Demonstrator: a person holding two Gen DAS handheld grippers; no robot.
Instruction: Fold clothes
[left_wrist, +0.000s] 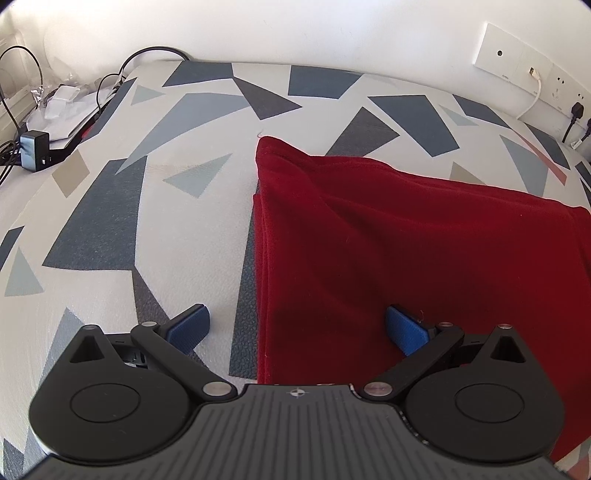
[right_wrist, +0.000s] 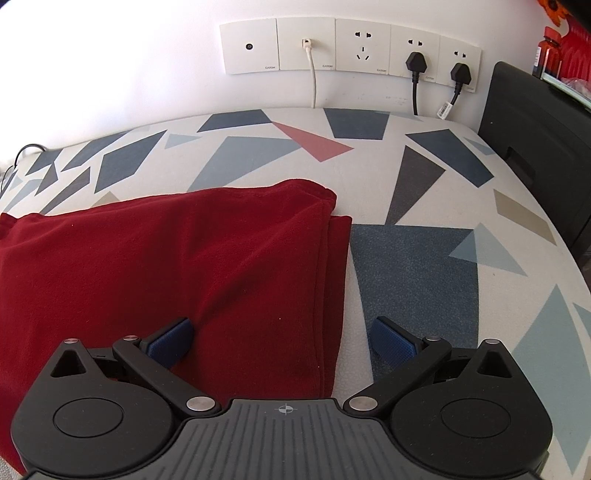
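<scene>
Left wrist view alone shows a charger (left_wrist: 34, 149) far off the left tool's (left_wrist: 295, 328) left finger; right wrist view alone shows two black plugs (right_wrist: 416, 61) ahead of the right tool (right_wrist: 282, 341). Both tools gape wide, holding nothing. One folded red garment (left_wrist: 406, 240) lies on the counter (left_wrist: 166, 229), each tool straddling an edge.

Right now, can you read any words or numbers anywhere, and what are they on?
"CATON": small grey print at the bottom corner of the wall socket plates; it looks like that, but it is tiny.
White tag on a black plug cable: barcode print, too small to read.
Red cloth and patterned cover: no writing.
</scene>
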